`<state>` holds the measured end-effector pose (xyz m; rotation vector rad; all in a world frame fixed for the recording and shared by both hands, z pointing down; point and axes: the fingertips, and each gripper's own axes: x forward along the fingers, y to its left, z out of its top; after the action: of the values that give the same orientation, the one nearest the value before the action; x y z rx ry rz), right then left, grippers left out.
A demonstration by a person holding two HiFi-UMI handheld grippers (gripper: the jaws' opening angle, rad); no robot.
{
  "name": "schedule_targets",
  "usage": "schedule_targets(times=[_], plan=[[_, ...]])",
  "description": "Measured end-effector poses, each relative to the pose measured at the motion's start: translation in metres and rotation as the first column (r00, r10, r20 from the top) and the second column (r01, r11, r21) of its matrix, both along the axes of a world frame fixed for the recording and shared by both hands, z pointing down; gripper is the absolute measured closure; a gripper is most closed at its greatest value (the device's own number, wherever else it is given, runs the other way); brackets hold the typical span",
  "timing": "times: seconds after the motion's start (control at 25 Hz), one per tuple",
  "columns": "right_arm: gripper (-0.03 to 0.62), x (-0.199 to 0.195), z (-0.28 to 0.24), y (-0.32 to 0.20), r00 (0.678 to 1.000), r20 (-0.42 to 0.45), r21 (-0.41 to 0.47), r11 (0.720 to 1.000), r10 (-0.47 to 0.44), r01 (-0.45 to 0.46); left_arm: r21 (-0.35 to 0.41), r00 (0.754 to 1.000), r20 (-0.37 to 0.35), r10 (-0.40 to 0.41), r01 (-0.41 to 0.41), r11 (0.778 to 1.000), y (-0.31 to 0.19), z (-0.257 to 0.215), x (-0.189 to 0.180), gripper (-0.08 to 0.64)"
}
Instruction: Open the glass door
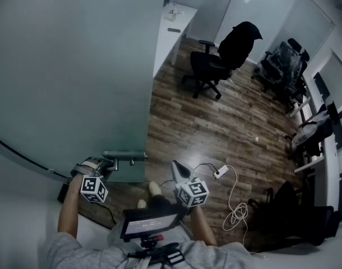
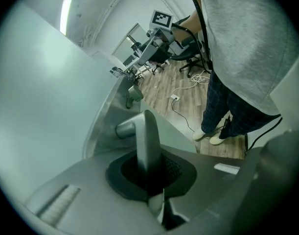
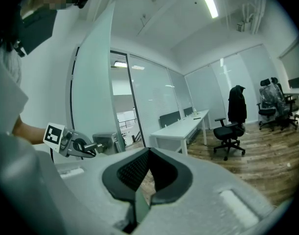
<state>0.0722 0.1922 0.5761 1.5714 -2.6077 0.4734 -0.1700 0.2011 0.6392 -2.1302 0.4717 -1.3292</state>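
The frosted glass door fills the left of the head view, its free edge running down to a metal lever handle. My left gripper is shut on that handle. In the left gripper view the lever stands straight up between the dark pads, with my left gripper clamped round it. My right gripper hangs beside the door edge, shut and holding nothing. The right gripper view shows the door, the handle and the left gripper at the left, ahead of my right gripper.
Beyond the door lies an office with a wooden floor. A black swivel chair with a dark coat stands beside a white desk. A power strip with a white cable lies on the floor near my feet. More chairs line the right.
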Motion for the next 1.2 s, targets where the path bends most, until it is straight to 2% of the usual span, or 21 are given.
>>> schedule_targets(times=[0.32,0.6,0.76,1.2], plan=[[0.591,-0.005,0.0,-0.001,1.0,-0.003,-0.008,1.0,0.002,-0.002,-0.012,1.0,0.001,0.009,-0.009,1.0,0.014,0.001,0.0,0.551],[0.591,-0.01,0.005,-0.005,1.0,-0.003,-0.011,1.0,-0.002,0.002,-0.007,1.0,-0.03,0.009,-0.01,1.0,0.014,0.002,0.001,0.532],[0.591,-0.01,0.002,-0.006,1.0,-0.005,-0.014,1.0,-0.002,0.001,-0.032,1.0,-0.029,-0.002,0.001,0.999,0.014,-0.001,0.004,0.522],[0.591,-0.013,0.001,-0.006,1.0,-0.004,-0.022,1.0,0.008,-0.008,-0.057,1.0,0.022,-0.012,0.013,0.998,0.018,-0.008,-0.003,0.449]])
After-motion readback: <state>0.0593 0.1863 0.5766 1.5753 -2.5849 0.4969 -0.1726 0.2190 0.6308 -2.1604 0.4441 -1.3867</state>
